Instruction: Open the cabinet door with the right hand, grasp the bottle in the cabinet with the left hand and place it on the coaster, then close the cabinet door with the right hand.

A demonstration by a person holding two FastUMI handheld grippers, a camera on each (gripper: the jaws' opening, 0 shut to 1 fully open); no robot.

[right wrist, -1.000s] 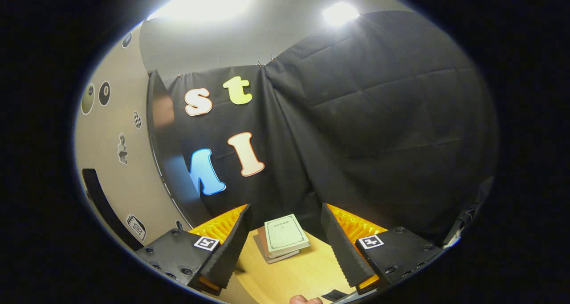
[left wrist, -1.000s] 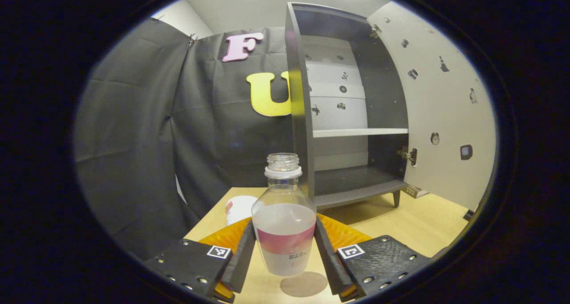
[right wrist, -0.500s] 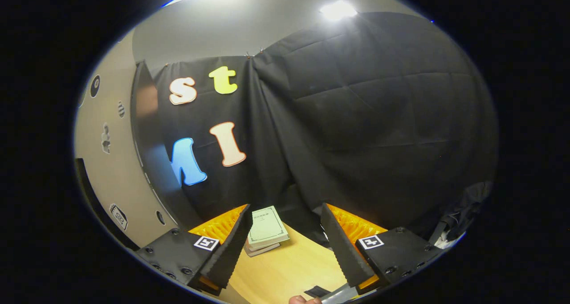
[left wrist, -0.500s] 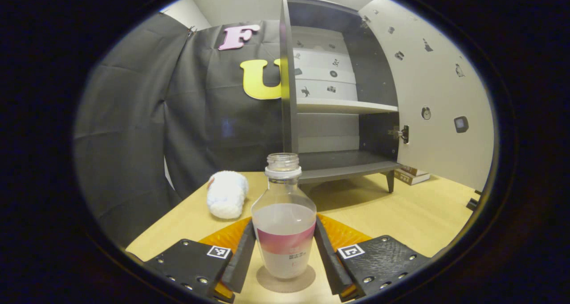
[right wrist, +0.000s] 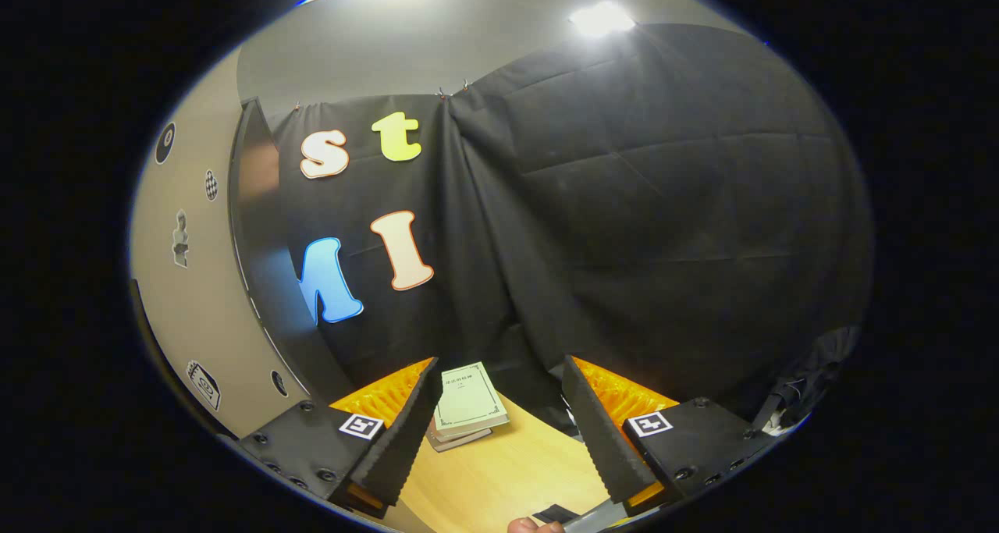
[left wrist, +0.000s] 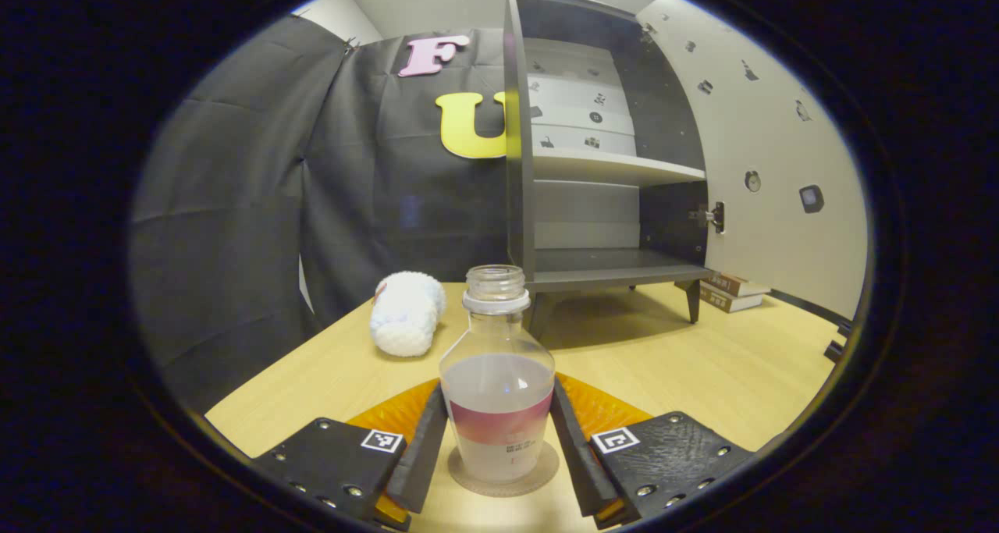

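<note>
Door open, bottle (left wrist: 497,381) out of the cabinet (left wrist: 601,151) and set upright on the coaster (left wrist: 504,477), at 6 o'clock in the left gripper view. Long axis vertical, uncapped mouth toward 12. Left gripper (left wrist: 498,456) clamped on the bottle's sides, release not yet made. Cabinet door (left wrist: 780,151) swung wide at 2 o'clock, closing left to do. Right gripper (right wrist: 497,431) spread apart, holding nothing, facing books (right wrist: 467,402) on the table (right wrist: 499,478).
</note>
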